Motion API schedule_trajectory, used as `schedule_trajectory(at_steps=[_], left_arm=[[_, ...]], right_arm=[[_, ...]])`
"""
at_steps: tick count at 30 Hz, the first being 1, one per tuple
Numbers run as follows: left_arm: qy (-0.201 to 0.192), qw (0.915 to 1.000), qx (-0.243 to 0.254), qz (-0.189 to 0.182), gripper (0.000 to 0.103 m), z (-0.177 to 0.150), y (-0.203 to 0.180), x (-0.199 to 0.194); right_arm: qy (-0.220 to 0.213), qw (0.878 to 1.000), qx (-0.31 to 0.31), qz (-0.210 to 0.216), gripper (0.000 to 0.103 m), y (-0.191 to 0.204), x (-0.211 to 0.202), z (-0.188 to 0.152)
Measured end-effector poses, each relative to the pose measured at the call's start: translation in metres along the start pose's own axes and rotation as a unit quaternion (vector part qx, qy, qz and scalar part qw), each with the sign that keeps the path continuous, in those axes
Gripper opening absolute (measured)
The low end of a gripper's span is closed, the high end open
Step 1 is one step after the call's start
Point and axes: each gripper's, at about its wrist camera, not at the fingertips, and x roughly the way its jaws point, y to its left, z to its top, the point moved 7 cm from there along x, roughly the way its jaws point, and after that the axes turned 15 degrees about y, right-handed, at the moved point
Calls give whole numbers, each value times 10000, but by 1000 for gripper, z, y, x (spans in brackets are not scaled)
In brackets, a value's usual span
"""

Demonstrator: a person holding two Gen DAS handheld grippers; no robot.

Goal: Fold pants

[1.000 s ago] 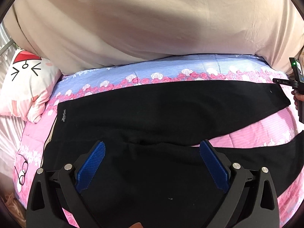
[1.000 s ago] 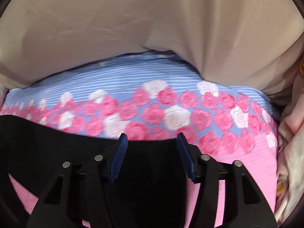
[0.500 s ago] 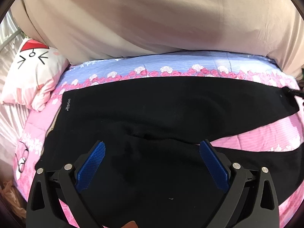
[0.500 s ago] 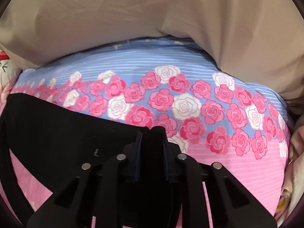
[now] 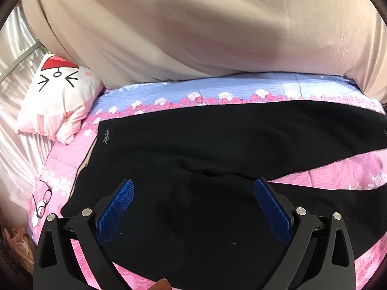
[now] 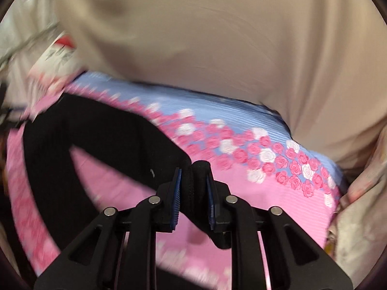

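Note:
Black pants lie spread across a pink and blue rose-print bedcover, waistband to the left with a small white label, legs running to the right. My left gripper hovers open above the seat of the pants, nothing between its blue pads. In the right wrist view my right gripper is shut on the hem end of one black pant leg, which is lifted off the cover and trails away to the left. That view is blurred by motion.
A white cat-face pillow lies at the left end of the bed. Beige fabric fills the far side behind the bed. Pale crumpled cloth sits beyond the cover's right edge.
My right gripper closed on the pant leg's end, then lifted and swung it, rolling as it went. The left gripper stayed open over the pants and drifted a little.

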Motion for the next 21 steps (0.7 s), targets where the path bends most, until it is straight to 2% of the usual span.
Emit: schedule_trajectory(at_steps=[4,5,8,11,14,15,18,20,21], left_arm=[[-63,10000,1,41,98,-5,6,-8],[-86,9999,-1,67,98,-6,7,-11],[-179,9997,-61,137,98,-10,11,-17],[-226,9995,-179,134,98,-15,13,-22],[-210,9995,-186,164,98,-22,12,-24],[-167,9996,-164,183,98,-24,12,-23],[-86,9997,-172,151,98,-28,17,-22],[-43,9997,-236,111,98,-30,26,-19],[-12,9996,-276,91,98,-32,30,-16]], right_arm=[[538,9927,-952,-517,18,47,-25,-47],[784,9854,-1304,-769,18,57,-27,-65],[1325,9689,-1879,-920,17,72,-18,-113],[2118,9538,-1944,-875,13,65,14,-177],[2650,9528,-1210,-857,14,36,45,-231],[2414,9620,-967,-838,14,33,40,-231],[2168,9722,170,-865,20,19,18,-216],[1594,9821,569,-822,20,26,-8,-177],[1329,9859,637,-794,25,35,-16,-158]])
